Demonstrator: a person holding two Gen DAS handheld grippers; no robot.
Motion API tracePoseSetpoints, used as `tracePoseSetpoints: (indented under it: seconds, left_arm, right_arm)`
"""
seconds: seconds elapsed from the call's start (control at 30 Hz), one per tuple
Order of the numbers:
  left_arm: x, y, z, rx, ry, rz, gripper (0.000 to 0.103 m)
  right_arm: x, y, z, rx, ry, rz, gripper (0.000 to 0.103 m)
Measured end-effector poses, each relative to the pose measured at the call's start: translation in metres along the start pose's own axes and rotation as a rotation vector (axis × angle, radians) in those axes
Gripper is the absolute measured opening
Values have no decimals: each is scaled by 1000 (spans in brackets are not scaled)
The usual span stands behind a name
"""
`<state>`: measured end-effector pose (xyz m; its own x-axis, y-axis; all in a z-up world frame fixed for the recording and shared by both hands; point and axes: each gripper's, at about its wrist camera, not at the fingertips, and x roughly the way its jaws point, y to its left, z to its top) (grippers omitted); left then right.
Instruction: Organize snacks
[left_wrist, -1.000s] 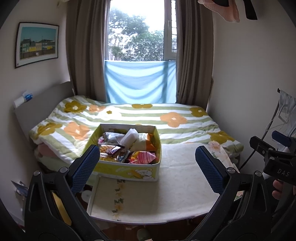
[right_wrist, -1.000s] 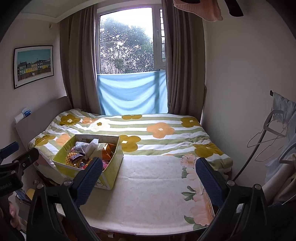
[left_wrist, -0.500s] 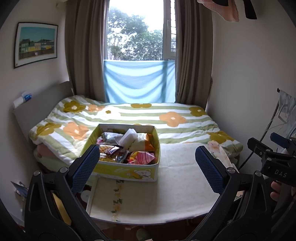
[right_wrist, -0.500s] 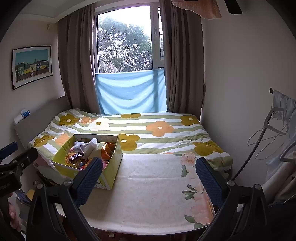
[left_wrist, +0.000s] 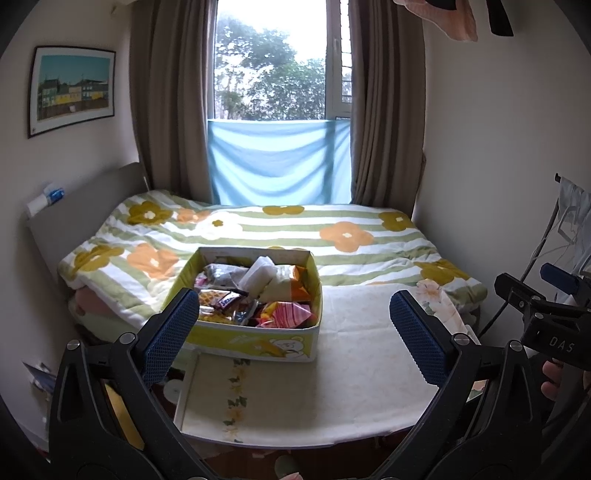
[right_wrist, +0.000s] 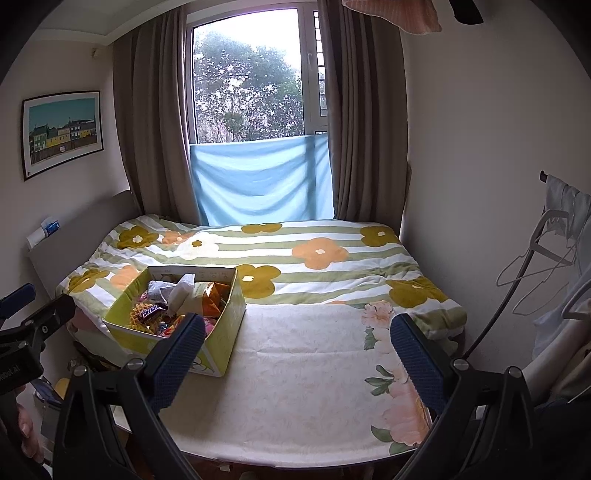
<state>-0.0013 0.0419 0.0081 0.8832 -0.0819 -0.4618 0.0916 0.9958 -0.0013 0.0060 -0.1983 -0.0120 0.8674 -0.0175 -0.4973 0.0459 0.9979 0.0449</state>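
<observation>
left wrist, snack box (left_wrist: 258, 341) (full), bare table (left_wrist: 369, 387)

A small table (left_wrist: 295, 406) covered by a cream floral cloth (right_wrist: 314, 387) is seen at lower centre; a yellow snack box (left_wrist: 258, 343) is set on its left part.

- Open yellow-green cardboard box with a bear print (left_wrist: 280, 345) (right_wrist: 225, 332): upright at centre-left of frame, on the cream tabletop.
- Heap of bright wrapped snacks (left_wrist: 255, 295) (right_wrist: 177, 302): fills it, loosely jumbled.
</observation>
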Motion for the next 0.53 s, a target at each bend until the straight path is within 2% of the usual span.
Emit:
tracePoseSetpoints:
  seconds: [0.17,0.53]
  left_arm:
    - [-3,-4,-2,38,-38,57,103]
    - [9,8,-3,15,-27,32,103]
  right_arm:
    - [1,2,0,2,-1,1,100]
    - [9,11,0,7,16,1,100]
